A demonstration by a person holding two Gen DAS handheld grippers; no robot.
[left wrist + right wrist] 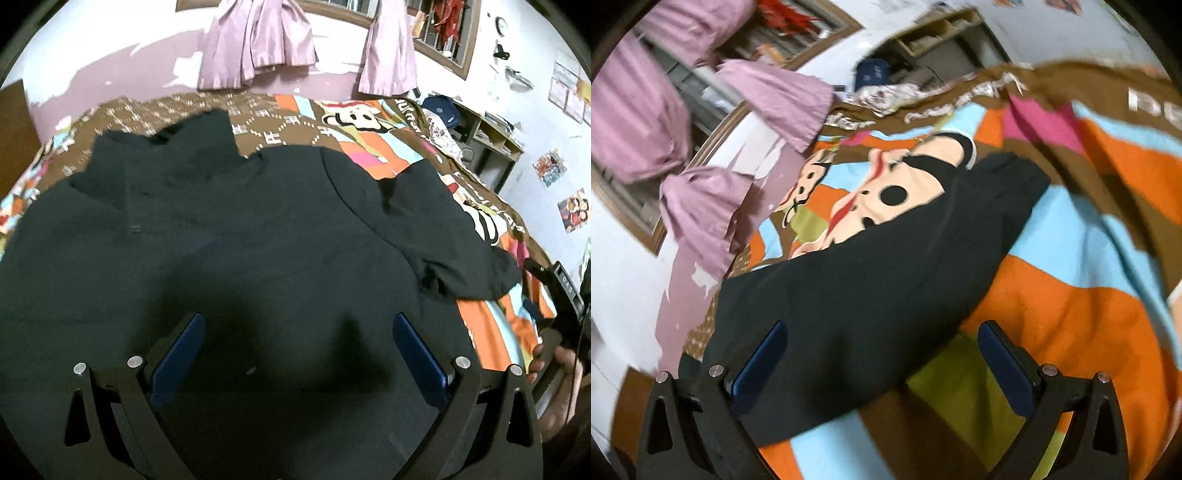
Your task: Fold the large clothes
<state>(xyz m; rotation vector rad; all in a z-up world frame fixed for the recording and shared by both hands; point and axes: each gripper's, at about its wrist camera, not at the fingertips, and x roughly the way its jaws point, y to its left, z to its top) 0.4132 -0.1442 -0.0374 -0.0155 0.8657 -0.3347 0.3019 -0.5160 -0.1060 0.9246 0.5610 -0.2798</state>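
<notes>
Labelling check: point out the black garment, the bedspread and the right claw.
black garment (240, 236): left wrist view, middle of its spread body.
bedspread (1071, 314): right wrist view, bare orange patch beside the garment.
right claw (882, 354): right wrist view, midway between its open blue fingertips.

Before you: a bed under a patchwork cartoon bedspread, pink curtains on a barred window, a wooden shelf unit, and posters on the wall.
</notes>
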